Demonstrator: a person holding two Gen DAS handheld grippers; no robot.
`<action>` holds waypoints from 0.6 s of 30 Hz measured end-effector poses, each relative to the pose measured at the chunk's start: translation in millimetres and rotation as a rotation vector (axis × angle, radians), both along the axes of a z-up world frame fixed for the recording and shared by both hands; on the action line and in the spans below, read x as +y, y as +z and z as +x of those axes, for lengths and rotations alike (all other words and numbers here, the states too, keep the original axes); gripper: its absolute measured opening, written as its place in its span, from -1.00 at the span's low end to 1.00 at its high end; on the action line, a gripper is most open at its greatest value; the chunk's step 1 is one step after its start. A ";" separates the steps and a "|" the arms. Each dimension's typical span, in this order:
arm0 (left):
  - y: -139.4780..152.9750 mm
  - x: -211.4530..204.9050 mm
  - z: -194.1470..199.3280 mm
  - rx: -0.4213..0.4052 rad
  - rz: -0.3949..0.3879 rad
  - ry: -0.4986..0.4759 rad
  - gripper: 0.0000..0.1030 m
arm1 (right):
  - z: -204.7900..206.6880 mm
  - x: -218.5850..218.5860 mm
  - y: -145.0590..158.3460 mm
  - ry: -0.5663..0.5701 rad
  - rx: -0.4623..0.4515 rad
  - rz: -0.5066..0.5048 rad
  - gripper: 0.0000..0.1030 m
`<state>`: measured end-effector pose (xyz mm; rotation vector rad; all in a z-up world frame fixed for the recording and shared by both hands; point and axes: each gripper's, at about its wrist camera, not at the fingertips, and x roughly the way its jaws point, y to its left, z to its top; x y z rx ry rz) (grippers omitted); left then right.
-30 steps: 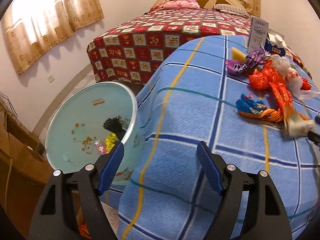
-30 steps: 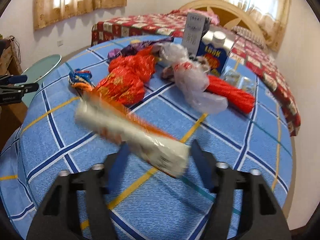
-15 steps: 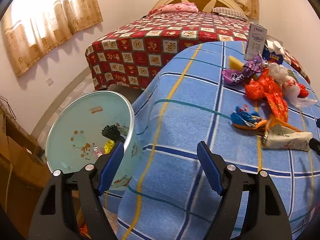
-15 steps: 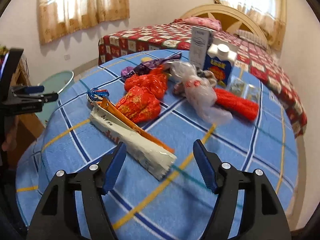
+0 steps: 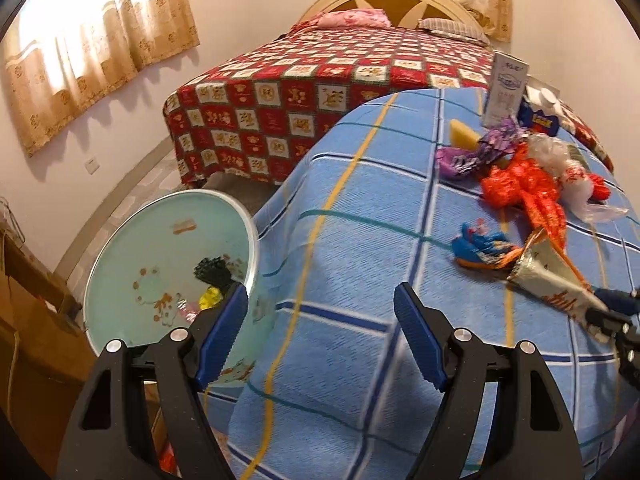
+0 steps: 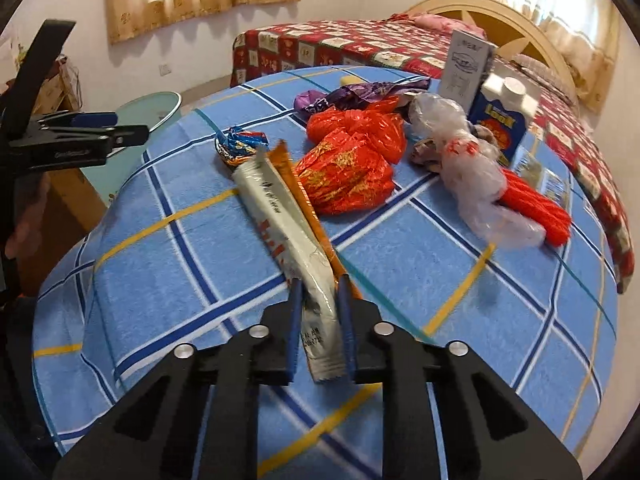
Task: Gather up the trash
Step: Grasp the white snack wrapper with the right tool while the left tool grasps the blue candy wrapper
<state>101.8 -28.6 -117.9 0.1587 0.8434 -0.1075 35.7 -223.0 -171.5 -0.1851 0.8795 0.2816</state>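
The silver snack wrapper (image 6: 288, 236) lay on the blue checked tablecloth (image 6: 440, 280), its near end pinched by the right gripper (image 6: 320, 312), whose jaws had just closed, apparently firmly; the left gripper (image 5: 320, 340) stood spread, empty.

My right gripper (image 6: 320, 292) tilted downward, jaws just closed, blue pads (image 6: 295, 320) pinching near end of white wrapper (image 6: 280, 216). My left gripper (image 5: 320, 334) also angled down, jaws spread wide, nothing between them, hovering apart from right one.

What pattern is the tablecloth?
Blue plaid tablecloth with navy, white and yellow lines; clearest in the right wrist view.
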 end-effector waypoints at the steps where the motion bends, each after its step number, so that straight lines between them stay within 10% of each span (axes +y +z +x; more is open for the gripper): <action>1: 1.0 -4.3 0.0 -0.003 -0.002 -0.008 0.44 | -5.9 2.1 -0.3 -0.007 -0.008 0.001 -0.73; 18: -6.3 -104.8 28.2 0.029 -0.007 -0.095 0.43 | -48.1 -86.9 25.2 -0.398 -0.175 0.137 -0.81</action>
